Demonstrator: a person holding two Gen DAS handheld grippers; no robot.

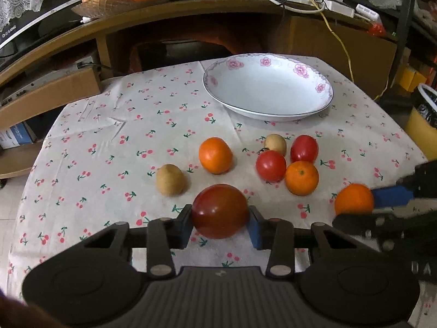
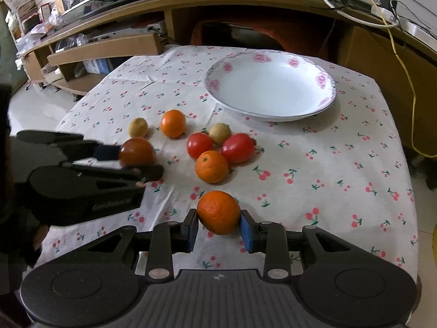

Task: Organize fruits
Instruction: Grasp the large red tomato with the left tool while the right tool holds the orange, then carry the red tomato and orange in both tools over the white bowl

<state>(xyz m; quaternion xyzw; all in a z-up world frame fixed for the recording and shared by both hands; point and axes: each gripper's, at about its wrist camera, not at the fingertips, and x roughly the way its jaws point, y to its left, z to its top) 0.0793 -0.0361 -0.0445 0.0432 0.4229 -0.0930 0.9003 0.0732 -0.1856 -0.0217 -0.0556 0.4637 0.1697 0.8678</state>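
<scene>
A: Left wrist view. What does the left gripper hold?

B: A dark red tomato, pinched across its widest girth between the two pads, at 6 o'clock of the cherry-print tablecloth. The empty floral plate lies at 1 o'clock. The skin looks smooth and slippery and the flesh probably soft, so a light squeeze at the equator seems wise.

A: And loose fruit?

B: Ahead lie an orange, a brown fruit, and a touching cluster of two tomatoes, an orange and another brown fruit.

A: Right wrist view?

B: The right gripper clamps an orange at mid-height, at 6 o'clock; the plate is at 12 to 1 o'clock. Its pebbled rind should grip better and be firmer than the tomato, seen at 9 o'clock.
</scene>
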